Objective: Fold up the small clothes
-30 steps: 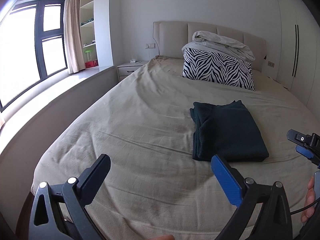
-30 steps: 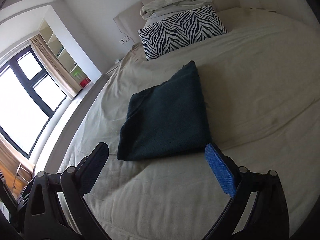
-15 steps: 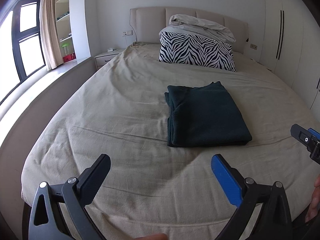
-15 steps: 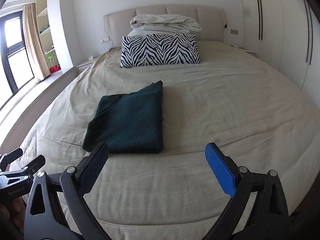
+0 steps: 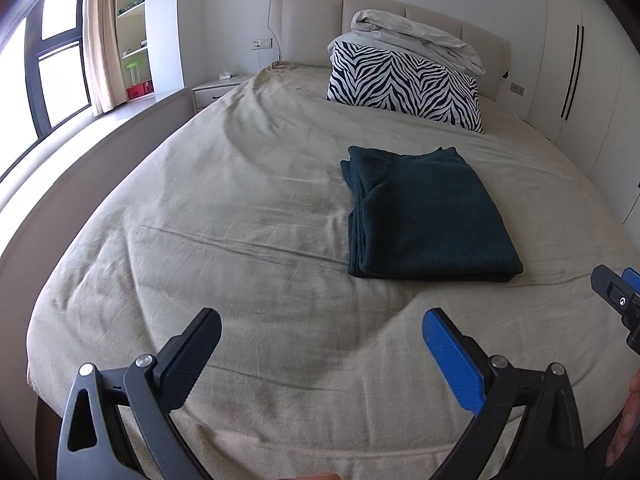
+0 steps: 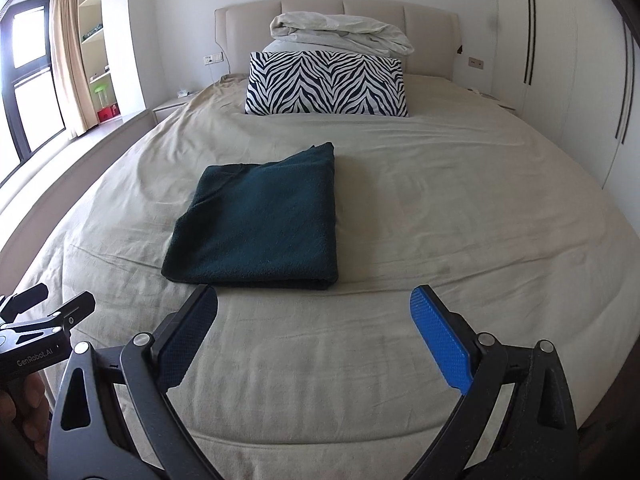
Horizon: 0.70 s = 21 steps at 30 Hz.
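cloth (image 6: 256,222) dark green, folded flat, mid bed (image 6: 440,240), nearer its left side | left claw (image 5: 320,354) and right claw (image 6: 314,336) both spread apart, empty, near edge | fold looks done; if tidying, square the layered left edge, press lightly

A beige bed (image 6: 440,208) carries a folded dark-green garment (image 6: 260,220) and zebra pillow (image 6: 326,82).
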Each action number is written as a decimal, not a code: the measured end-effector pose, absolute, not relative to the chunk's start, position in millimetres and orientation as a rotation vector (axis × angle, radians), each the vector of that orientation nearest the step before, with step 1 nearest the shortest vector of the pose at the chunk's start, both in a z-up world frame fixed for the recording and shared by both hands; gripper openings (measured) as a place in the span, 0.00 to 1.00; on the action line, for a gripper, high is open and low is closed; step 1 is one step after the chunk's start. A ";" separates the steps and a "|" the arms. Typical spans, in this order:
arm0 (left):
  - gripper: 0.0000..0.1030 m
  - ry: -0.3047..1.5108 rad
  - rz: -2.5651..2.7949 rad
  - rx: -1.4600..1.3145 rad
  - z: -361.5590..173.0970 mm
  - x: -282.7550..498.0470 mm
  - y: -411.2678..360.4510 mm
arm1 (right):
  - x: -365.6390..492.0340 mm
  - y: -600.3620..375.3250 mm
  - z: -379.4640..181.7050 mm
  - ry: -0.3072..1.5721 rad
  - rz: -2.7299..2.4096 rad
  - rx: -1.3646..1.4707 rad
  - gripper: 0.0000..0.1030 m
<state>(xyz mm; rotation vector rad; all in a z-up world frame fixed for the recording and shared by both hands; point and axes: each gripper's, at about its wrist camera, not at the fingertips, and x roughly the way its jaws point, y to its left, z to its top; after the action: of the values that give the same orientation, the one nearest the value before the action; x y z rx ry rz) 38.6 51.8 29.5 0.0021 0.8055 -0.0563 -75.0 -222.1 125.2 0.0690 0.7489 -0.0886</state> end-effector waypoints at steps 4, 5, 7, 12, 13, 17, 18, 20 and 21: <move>1.00 0.807 -0.058 0.012 26.5 38.2 49.3 | -74.9 -221.4 122.8 0.757 -0.090 0.070 0.96; 1.00 0.808 -0.057 0.012 26.6 38.6 49.5 | -74.4 -221.5 122.5 0.759 -0.090 0.070 0.96; 1.00 0.807 -0.057 0.011 26.2 38.9 49.6 | -73.4 -221.9 122.1 0.763 -0.088 0.068 0.96; 1.00 0.803 -0.057 0.012 26.5 37.9 49.5 | -73.2 -219.4 120.7 0.770 -0.085 0.061 0.96; 1.00 0.803 -0.056 0.014 26.6 37.4 49.2 | -73.2 -219.4 120.9 0.771 -0.085 0.060 0.96; 1.00 0.802 -0.055 0.015 26.6 36.9 49.0 | -73.6 -219.7 120.9 0.774 -0.087 0.059 0.96; 1.00 0.802 -0.056 0.014 26.8 36.9 49.0 | -73.7 -219.7 120.7 0.774 -0.089 0.059 0.96; 1.00 0.802 -0.055 0.013 26.6 36.9 48.9 | -73.6 -220.4 120.8 0.775 -0.090 0.060 0.96; 1.00 0.802 -0.055 0.014 26.3 36.9 49.0 | -73.9 -220.3 120.6 0.777 -0.091 0.061 0.96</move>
<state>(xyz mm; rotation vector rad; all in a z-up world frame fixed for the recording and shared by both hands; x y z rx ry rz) 36.9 49.0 26.3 0.0135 0.8024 -0.0547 -73.9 -220.3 120.6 0.0607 0.7768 -0.0906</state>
